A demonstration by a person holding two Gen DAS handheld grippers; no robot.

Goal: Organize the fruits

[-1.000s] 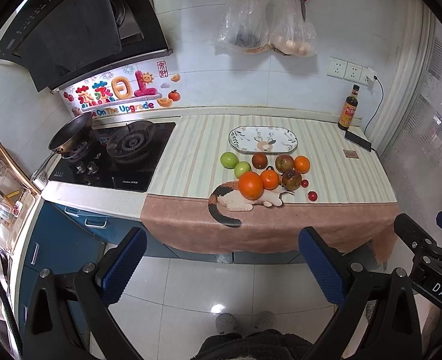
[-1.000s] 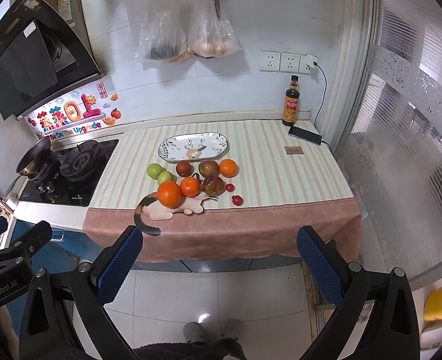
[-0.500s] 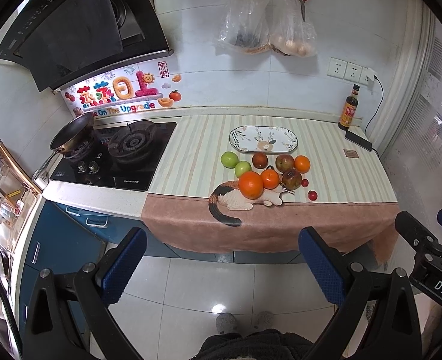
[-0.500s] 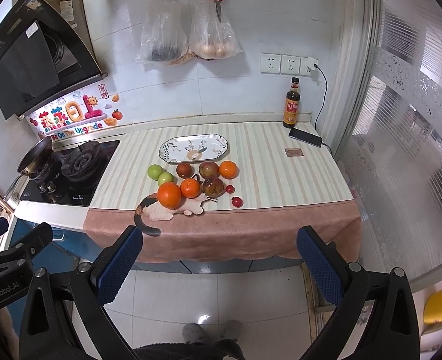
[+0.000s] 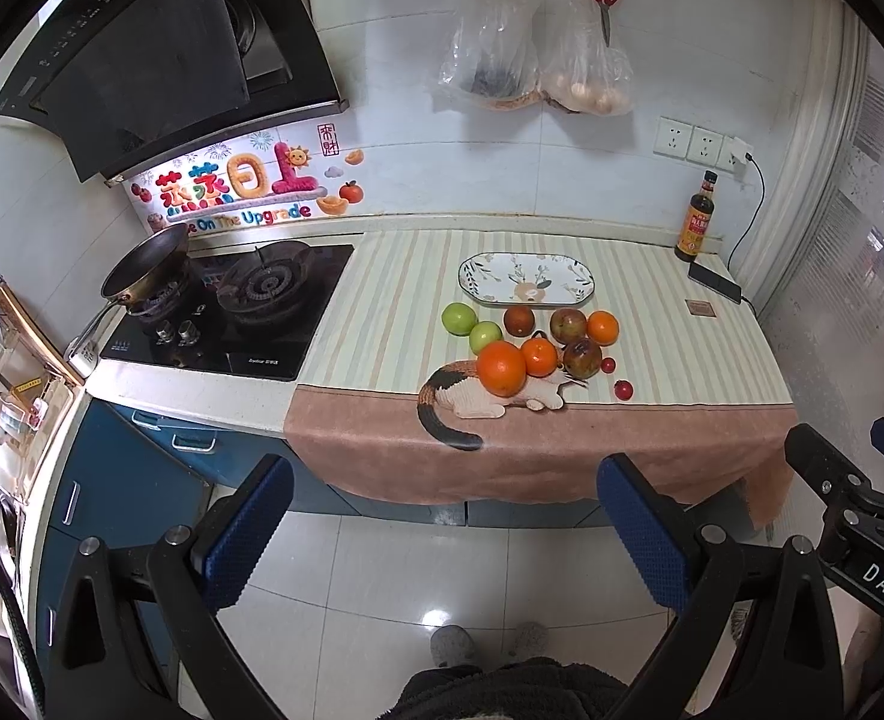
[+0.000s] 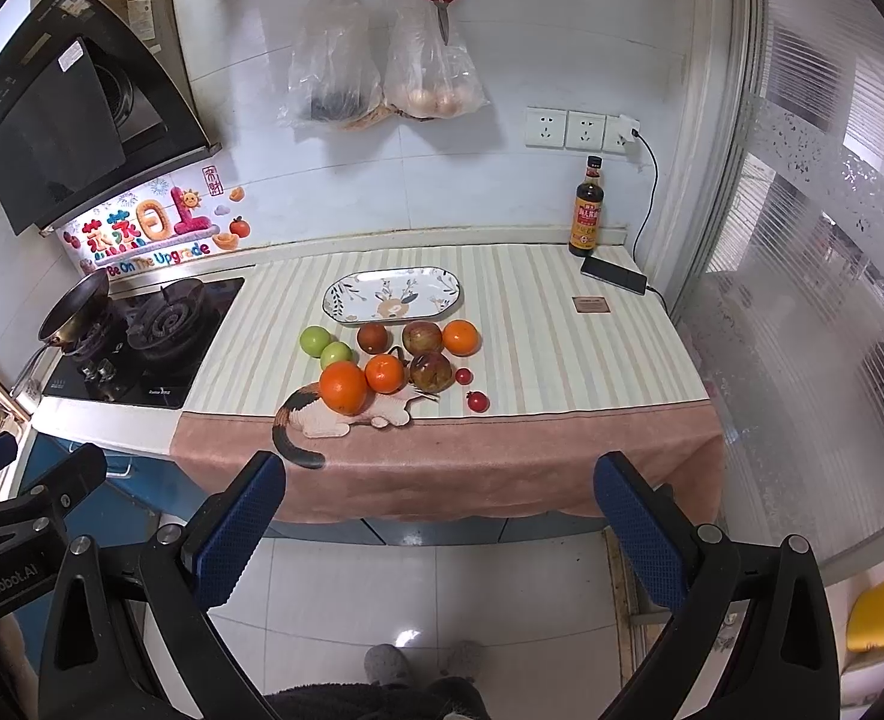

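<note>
The plate [image 6: 392, 297] sits on the cloth [image 6: 562, 324], behind the fruits [image 6: 393, 360]. The stove [image 6: 141, 342] is left of the cloth, with a pan [image 6: 75, 306] on it. The bottle [image 6: 586, 210] stands at the back right, the phone [image 6: 613, 273] just before it.

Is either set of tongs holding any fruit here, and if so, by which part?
Nothing is held. The left tongs and right tongs are both open and empty, short of the counter; the fruits lie untouched on the cloth.

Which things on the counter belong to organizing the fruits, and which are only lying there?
For the job: large orange, green apples, cherry tomatoes, oval plate.
Lying about: sauce bottle, phone, frying pan.
</note>
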